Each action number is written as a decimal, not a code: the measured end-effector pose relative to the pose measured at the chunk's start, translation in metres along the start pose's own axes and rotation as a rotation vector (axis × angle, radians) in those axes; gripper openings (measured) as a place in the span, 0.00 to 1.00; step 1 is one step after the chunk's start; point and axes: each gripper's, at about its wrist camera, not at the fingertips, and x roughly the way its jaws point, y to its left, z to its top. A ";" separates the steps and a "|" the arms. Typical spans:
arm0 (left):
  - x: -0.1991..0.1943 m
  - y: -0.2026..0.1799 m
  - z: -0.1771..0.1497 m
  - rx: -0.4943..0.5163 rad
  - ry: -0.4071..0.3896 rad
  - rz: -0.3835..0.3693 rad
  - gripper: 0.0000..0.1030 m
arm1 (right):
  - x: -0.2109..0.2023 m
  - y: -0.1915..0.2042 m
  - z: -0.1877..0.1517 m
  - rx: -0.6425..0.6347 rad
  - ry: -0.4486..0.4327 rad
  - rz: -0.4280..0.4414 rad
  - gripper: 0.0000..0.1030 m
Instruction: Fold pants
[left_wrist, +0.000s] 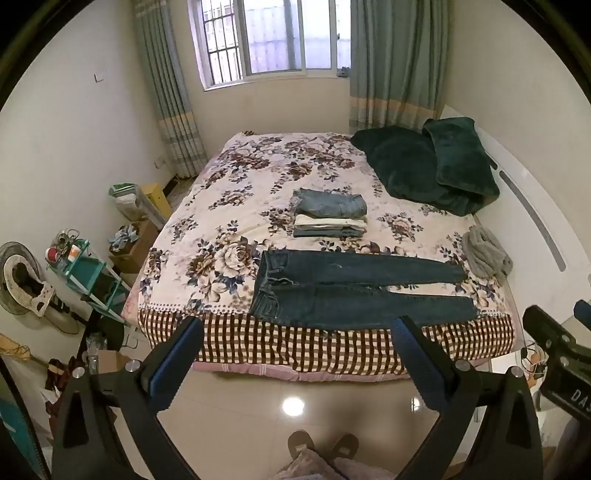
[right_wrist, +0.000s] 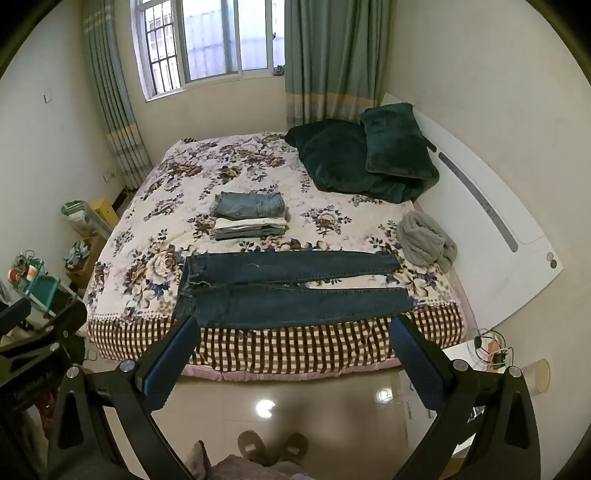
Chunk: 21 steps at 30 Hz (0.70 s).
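Dark blue jeans (left_wrist: 354, 291) lie flat along the near edge of the floral bed (left_wrist: 258, 177), waistband to the left, legs spread to the right; they also show in the right wrist view (right_wrist: 291, 291). My left gripper (left_wrist: 297, 325) is open and empty, held above the floor just short of the bed edge. My right gripper (right_wrist: 293, 325) is open and empty at the same distance. The right gripper's body shows in the left wrist view (left_wrist: 554, 350), and the left gripper's body shows in the right wrist view (right_wrist: 40, 332).
A stack of folded pants (left_wrist: 328, 218) sits mid-bed behind the jeans. Dark green pillows (left_wrist: 428, 166) and a grey bundle (left_wrist: 484, 254) lie at the right, by the white headboard (right_wrist: 491, 221). A teal shelf rack (left_wrist: 88, 273) and boxes stand on the left floor.
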 end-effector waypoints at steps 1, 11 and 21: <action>0.000 0.000 0.000 -0.002 -0.002 0.002 1.00 | 0.000 0.000 0.000 0.001 0.000 0.001 1.00; 0.000 -0.001 0.000 -0.009 -0.024 -0.004 1.00 | -0.007 0.007 -0.003 0.005 -0.002 0.017 1.00; -0.007 -0.008 0.006 0.000 -0.035 -0.006 1.00 | -0.011 0.010 -0.015 0.009 -0.014 0.014 1.00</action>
